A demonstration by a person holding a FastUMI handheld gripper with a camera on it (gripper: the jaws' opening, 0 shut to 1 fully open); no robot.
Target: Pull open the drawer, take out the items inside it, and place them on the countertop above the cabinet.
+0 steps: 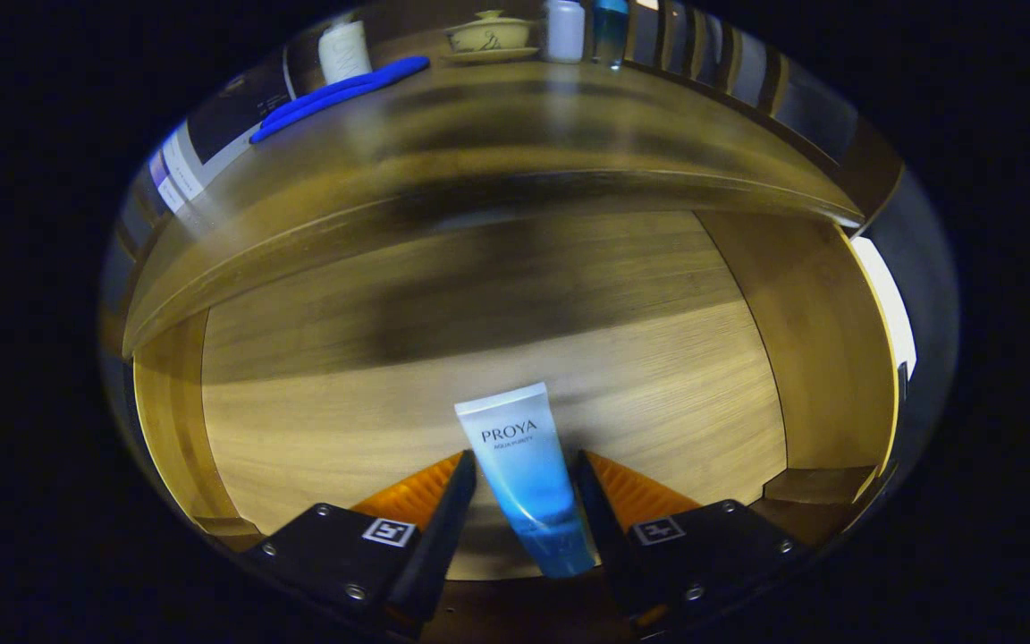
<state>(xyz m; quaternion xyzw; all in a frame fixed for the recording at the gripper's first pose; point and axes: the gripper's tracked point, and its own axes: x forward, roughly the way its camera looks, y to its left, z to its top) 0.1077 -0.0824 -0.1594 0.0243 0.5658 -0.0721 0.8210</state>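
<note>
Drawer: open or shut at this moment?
Open. The drawer has its wooden floor exposed below the countertop, a tube lying inside between the gripper fingers.

The tube (528, 474) lies in the open drawer (819, 358), on its floor, between the 2 fingers of the gripper (524, 478), which stand close on each side of it. Above and behind the drawer is the countertop (515, 125). On it, from left to right, are a flat long tool (341, 94), a roll (344, 51), a lidded cup on a saucer (489, 36) and 2 bottles (566, 29).
</note>
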